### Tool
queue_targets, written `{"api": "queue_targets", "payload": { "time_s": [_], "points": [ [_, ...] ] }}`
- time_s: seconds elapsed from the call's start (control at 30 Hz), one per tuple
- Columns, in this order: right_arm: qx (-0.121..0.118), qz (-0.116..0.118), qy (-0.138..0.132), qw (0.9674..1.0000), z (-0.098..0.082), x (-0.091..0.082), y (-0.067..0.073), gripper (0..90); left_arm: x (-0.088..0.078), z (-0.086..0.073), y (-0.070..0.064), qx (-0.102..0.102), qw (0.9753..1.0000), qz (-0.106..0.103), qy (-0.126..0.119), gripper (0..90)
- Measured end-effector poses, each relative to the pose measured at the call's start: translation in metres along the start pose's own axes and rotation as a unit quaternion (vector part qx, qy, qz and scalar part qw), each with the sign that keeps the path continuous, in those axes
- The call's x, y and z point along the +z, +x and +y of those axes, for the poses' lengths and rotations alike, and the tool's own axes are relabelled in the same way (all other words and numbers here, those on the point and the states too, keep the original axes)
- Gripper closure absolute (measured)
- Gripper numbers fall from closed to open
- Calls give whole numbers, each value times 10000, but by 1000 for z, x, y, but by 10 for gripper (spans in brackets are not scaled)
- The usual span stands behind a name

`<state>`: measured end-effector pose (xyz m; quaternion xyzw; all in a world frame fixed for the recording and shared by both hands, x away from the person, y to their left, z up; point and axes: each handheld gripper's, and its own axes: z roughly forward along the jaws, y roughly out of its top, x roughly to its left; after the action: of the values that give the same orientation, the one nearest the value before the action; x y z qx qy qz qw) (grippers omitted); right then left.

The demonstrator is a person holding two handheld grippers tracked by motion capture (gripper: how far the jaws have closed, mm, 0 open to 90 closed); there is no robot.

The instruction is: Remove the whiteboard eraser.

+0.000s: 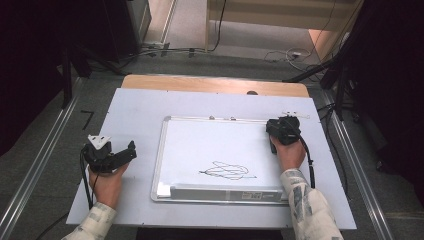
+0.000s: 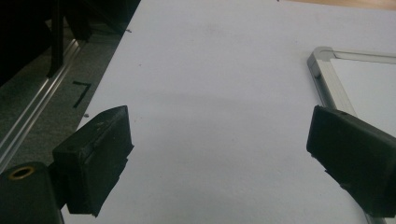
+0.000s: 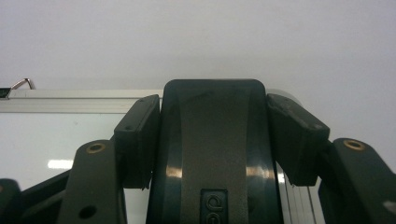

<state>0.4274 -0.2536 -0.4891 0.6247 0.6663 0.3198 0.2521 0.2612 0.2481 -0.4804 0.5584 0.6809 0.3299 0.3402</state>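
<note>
Small wooden table (image 1: 215, 84) with a pale grey-blue rectangular sheet (image 1: 135, 107) spread over almost the whole top, bare light wood left along the far edge. Flat on that sheet, slightly right of centre: a rectangular whiteboard with a silver metal frame (image 1: 161, 150), a black scribbled line (image 1: 227, 171) on its white surface. Dark grey carpeted floor (image 1: 50, 150) with metal rails under and around.

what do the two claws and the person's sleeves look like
Both claws are black. The left claw carries a grey three-cornered plate on top, and brass-coloured screw holes sit at the base of its blocky black fingers. The right claw trails a black cable. The sleeves are pale with a grey pattern.
</note>
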Motion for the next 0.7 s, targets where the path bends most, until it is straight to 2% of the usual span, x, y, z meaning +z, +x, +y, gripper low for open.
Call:
{"api": "queue_targets", "payload": {
  "time_s": [0.07, 0.13, 0.17, 0.27, 0.57, 0.7],
  "points": [
    [-14, -52, 14, 10000, 0, 1, 2, 368, 0, 0, 0, 11, 10000, -1, 12, 73],
    [-269, -208, -39, 9994, -2, 2, 7, 375, 0, 0, 0, 11, 10000, -6, 21, 73],
    [-269, -208, -39, 9994, -2, 2, 7, 375, 0, 0, 0, 0, 10000, -12, 12, 73],
    [-203, -142, -20, 9997, -2, 2, 6, 382, 0, 0, 0, 3, 10000, -10, 31, 73],
    [-302, -62, -19, 9995, -2, 1, 5, 386, 0, -1, 1, -20, 10000, -4, 63, 73],
    [-472, 18, -30, 9989, -3, -2, 5, 388, 1, -1, 2, -38, 10000, -8, 56, 73]
  ]
}}
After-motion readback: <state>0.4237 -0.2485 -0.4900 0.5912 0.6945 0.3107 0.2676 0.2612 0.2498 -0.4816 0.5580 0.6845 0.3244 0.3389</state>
